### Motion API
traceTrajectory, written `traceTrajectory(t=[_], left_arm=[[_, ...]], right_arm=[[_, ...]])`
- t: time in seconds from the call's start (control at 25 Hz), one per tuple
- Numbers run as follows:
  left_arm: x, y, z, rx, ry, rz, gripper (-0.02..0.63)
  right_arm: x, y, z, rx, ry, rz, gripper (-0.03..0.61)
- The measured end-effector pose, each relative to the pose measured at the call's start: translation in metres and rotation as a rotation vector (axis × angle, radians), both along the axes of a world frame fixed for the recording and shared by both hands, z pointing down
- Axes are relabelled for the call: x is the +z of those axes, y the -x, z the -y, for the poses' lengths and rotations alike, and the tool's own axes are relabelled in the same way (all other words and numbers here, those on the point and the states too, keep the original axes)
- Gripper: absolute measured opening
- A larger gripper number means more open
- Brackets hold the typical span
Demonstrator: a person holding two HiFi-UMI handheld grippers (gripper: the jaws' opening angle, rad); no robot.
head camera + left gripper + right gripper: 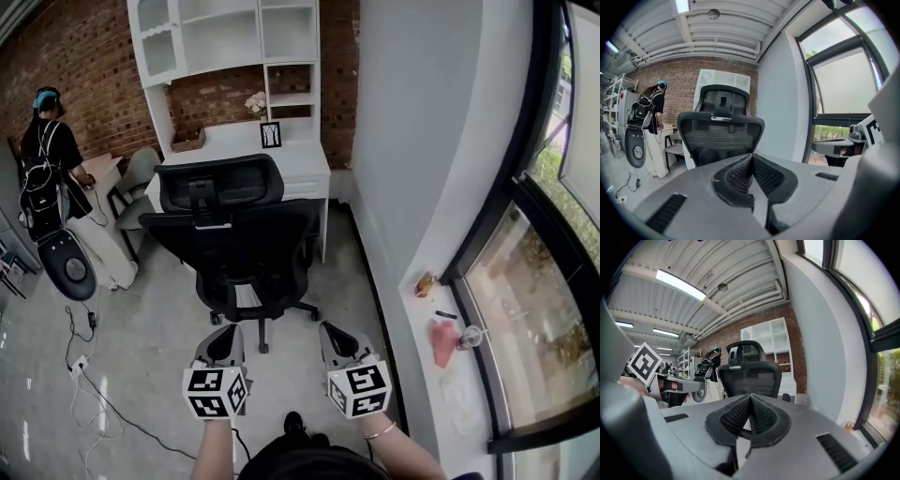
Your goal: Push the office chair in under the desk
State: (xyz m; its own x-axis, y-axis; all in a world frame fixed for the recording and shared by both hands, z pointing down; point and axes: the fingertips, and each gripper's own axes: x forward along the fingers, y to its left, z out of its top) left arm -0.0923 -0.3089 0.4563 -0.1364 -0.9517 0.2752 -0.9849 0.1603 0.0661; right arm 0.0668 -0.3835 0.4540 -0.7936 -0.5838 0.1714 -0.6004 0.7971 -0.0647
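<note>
Both the left gripper point(225, 339) and right gripper point(336, 339) are closed and empty; they hover apart from the black office chair point(239, 234). The chair stands just before the white desk point(305, 164).

Black office chair point(246, 246), upright, mesh backrest point(239, 234) turned toward the camera and seat facing the desk point(300, 157). Separate curved headrest point(220, 183) on a centre bracket above the backrest. Star base point(262, 314) with casters, standing on the pale glossy floor point(141, 356), out in front of the desk. White desk set against the brick wall point(94, 66), flat tabletop, white shelf hutch point(225, 37) rising from its rear. Seen from above, headrest overlapping the tabletop's front edge; how far the seat reaches under it, not visible. Chair roughly centred on the desk's width, slightly toward its left half.
</note>
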Motion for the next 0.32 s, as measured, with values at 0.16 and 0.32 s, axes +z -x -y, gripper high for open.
traceTrajectory(t=[0.16,0.32], left_arm=[[0.003,-0.013,-0.008,0.006,0.002,-0.004,0.009],[0.002,-0.022,-0.014,0.008,0.0,0.004,0.009]], right_arm=[[0.006,-0.014,-0.008,0.005,0.01,0.0,0.005],[0.005,-0.026,-0.014,0.011,0.0,0.008,0.005]])
